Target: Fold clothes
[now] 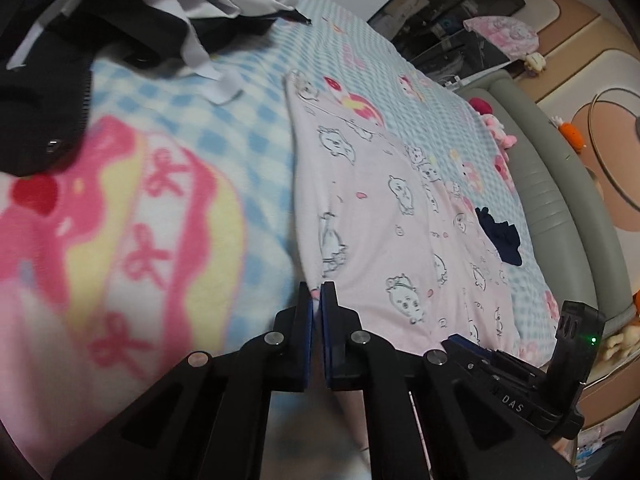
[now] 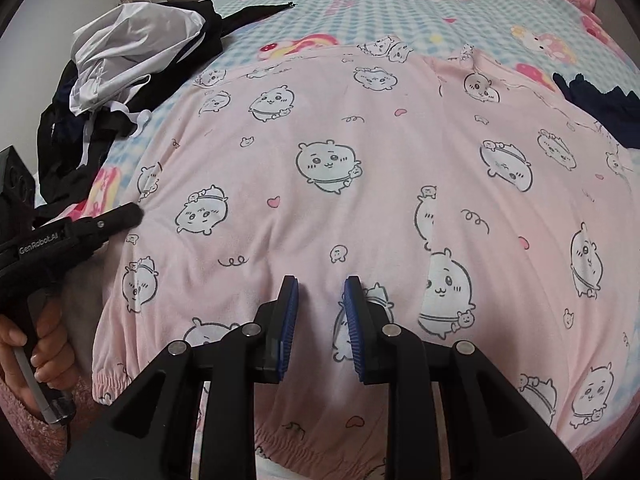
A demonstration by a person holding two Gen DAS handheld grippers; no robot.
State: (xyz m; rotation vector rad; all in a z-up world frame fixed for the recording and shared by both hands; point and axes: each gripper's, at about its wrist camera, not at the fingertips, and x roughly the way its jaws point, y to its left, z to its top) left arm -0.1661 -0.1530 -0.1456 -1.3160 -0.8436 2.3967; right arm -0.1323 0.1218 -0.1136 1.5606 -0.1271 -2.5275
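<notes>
- A pink garment (image 2: 360,184) printed with little white cartoon creatures lies spread across the bed, over a blue-and-white checked blanket (image 1: 248,128).
- The left gripper (image 1: 317,292) has its blue pads drawn nearly together on the garment's left edge, pinching a fold of the pink cloth there.
- The right gripper (image 2: 321,292) hovers low over the near part of the same garment, jaws spread apart with pink fabric showing between them; nothing is in its grasp.
- A hand (image 2: 44,344) in a fuzzy pink sleeve grips the left tool's handle, seen at the left of the right wrist view.
- A heap of black and white clothes (image 2: 120,64) sits on the blanket to the far left, apart from the pink garment.
- A small dark navy item (image 1: 502,236) rests at the garment's right side.
</notes>
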